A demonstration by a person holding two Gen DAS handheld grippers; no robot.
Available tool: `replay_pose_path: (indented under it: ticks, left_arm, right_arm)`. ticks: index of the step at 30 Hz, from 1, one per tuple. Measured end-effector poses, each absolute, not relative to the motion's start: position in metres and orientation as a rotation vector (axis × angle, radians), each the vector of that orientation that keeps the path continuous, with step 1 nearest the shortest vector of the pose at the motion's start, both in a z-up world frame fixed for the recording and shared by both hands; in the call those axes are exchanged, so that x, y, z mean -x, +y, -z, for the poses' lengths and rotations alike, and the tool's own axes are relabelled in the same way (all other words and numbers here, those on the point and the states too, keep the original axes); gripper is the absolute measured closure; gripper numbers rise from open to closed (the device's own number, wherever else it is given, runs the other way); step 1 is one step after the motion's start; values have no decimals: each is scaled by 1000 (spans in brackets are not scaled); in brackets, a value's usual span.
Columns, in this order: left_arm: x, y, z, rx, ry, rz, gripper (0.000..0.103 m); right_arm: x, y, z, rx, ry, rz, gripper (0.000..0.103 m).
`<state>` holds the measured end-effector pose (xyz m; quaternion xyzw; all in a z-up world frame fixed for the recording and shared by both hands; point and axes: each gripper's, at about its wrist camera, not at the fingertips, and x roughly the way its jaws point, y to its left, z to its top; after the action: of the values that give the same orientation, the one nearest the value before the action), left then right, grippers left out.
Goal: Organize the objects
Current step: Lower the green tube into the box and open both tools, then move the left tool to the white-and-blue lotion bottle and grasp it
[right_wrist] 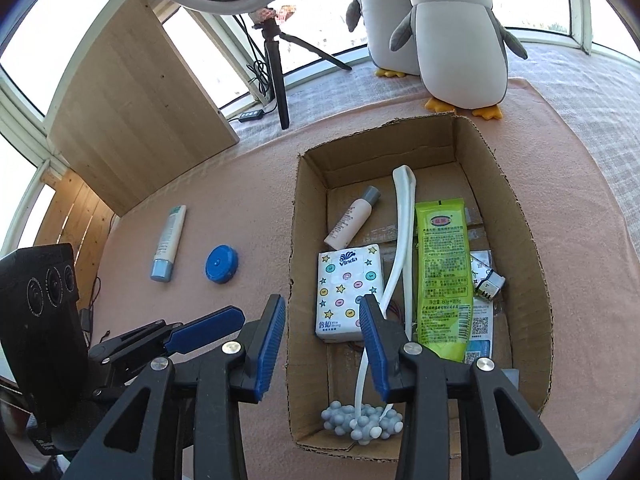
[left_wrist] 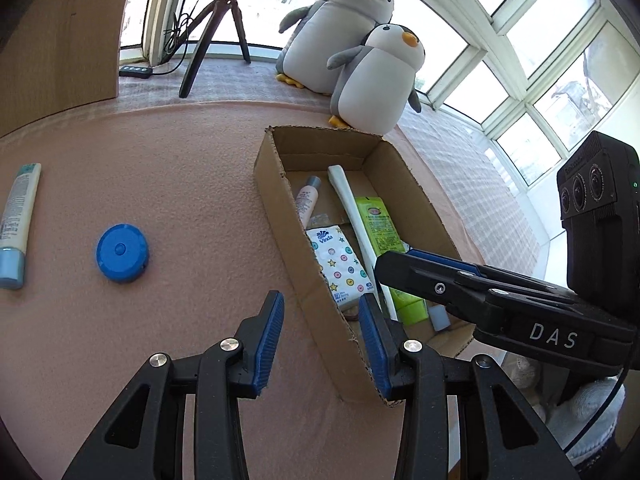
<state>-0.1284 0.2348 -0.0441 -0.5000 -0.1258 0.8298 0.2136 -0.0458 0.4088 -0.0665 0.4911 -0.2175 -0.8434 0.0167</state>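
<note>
An open cardboard box (left_wrist: 272, 184) (right_wrist: 512, 208) sits on a pink mat. Inside lie a star-patterned tissue pack (left_wrist: 340, 264) (right_wrist: 348, 288), a green tube (left_wrist: 380, 228) (right_wrist: 444, 272), a pink bottle (left_wrist: 306, 200) (right_wrist: 352, 220) and a long white massager (left_wrist: 348, 200) (right_wrist: 404, 216) with a knobbly grey head. Left of the box rest a blue round disc (left_wrist: 122, 252) (right_wrist: 221, 264) and a white tube with a blue cap (left_wrist: 18, 224) (right_wrist: 170, 244). My left gripper (left_wrist: 322, 316) (right_wrist: 228, 316) hovers open by the box's near left corner. My right gripper (right_wrist: 322, 312) (left_wrist: 384, 264) hangs open over the box's left wall, holding nothing.
Two plush penguins (left_wrist: 344, 28) (right_wrist: 456, 40) stand behind the box by the window. A tripod (left_wrist: 224, 20) (right_wrist: 276, 60) and a wooden board (left_wrist: 60, 40) (right_wrist: 136, 100) are at the back left. Small sachets and a silver item (right_wrist: 490, 284) lie in the box's right side.
</note>
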Motion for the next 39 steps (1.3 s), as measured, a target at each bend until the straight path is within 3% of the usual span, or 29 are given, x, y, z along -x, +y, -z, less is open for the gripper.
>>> replay_pose_path:
  ticks: [5,7,15,24,36,39]
  left_arm:
    - [127,188,44,1412,-412,-2365,61]
    - [129,166,44,1425,-429,-2394,61]
    - [151,73,48,1501,-513,-2514,37]
    - [203,-4,70,1636,-488,-2621,37]
    - [237,-18,110,1755,-407,-2602,38]
    - [239,-21,118,1773,-406,-2598,45]
  right_arm:
    - [53,383,67,-1525,-654,2597,65]
    - [55,373,67,-1526,-648,2591,55]
    - [61,337,70,-1549,-630,2561,51]
    - [57,320,76,-1587,-667,2543,51]
    - [49,316,83,-1635,-704,2553,51]
    - [49,316,83,-1641,-706,2554,51]
